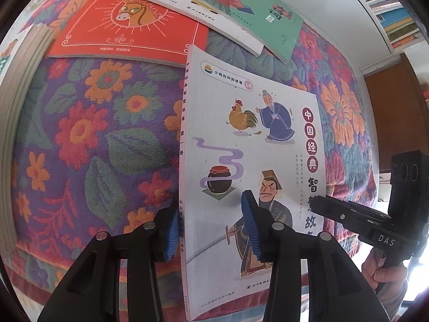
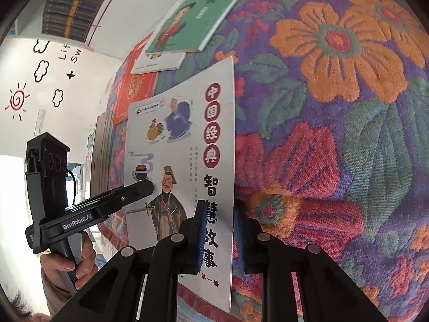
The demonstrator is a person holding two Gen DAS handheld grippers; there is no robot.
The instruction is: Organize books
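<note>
**Keep both edges pinched while you move the white book**

You have the white story book [image 1: 254,145] lifted off the flowered cloth [image 1: 93,123], tilted, with one gripper on each long side near its near end. Your left gripper [image 1: 211,230] has its jaws narrow across the spine edge, one blue pad on the cover and one behind it. Your right gripper [image 2: 219,238] has its jaws narrow on the open page edge, pads pressing front and back.

The cover is thin and looks floppy, so I judge the far end will sag if either side slips. Hold both grips firm and move the two hands together, keeping the book flat between them.

The red book [image 1: 128,18], with the pale book [image 1: 203,13] and the green book [image 1: 241,8] lapped over its right corner, lies on the far side. Bring yours down square on that pile, spines on the same side, and let go only once it rests.
</note>
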